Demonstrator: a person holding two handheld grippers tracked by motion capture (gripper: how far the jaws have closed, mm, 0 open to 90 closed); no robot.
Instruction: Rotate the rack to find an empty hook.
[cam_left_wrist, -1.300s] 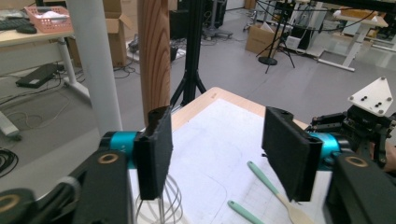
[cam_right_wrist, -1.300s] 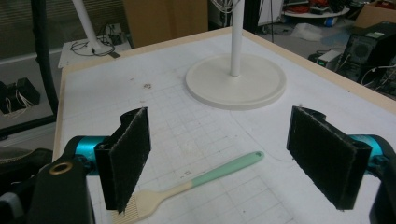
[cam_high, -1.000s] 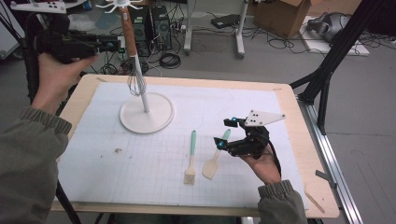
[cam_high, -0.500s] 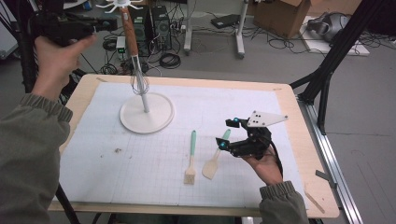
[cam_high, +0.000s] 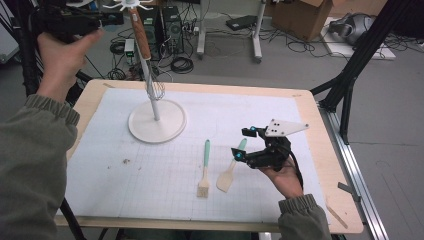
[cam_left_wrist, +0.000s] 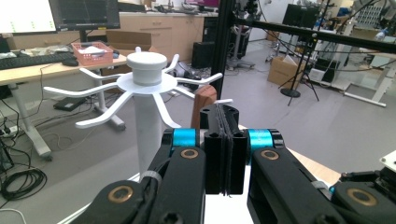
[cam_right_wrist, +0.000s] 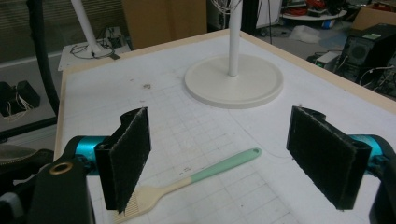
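A white stand (cam_high: 156, 123) with a round base and hook arms at its top (cam_left_wrist: 146, 77) rises at the table's far left. A whisk with a wooden handle (cam_high: 141, 36) hangs slanted along its pole, wires (cam_high: 156, 89) down. My left gripper (cam_high: 115, 18) is raised beside the stand's top, shut. The handle's end (cam_left_wrist: 204, 99) sits just past its tips (cam_left_wrist: 219, 114), and I cannot tell whether anything thin is pinched. My right gripper (cam_high: 243, 143) hovers open low over the mat. A mint-handled brush (cam_high: 204, 167) (cam_right_wrist: 196, 176) and spatula (cam_high: 230, 170) lie beside it.
A white gridded mat (cam_high: 150, 175) covers the wooden table (cam_high: 325, 165). Small crumbs (cam_high: 126, 161) lie at the mat's left. Beyond the table are cables, computer towers (cam_high: 170, 22), desk legs and a black tripod (cam_high: 350, 75) at the right.
My left hand has lifted its gripper up toward the stand's top, and the whisk has shifted slightly. The right hand has stayed where it was.
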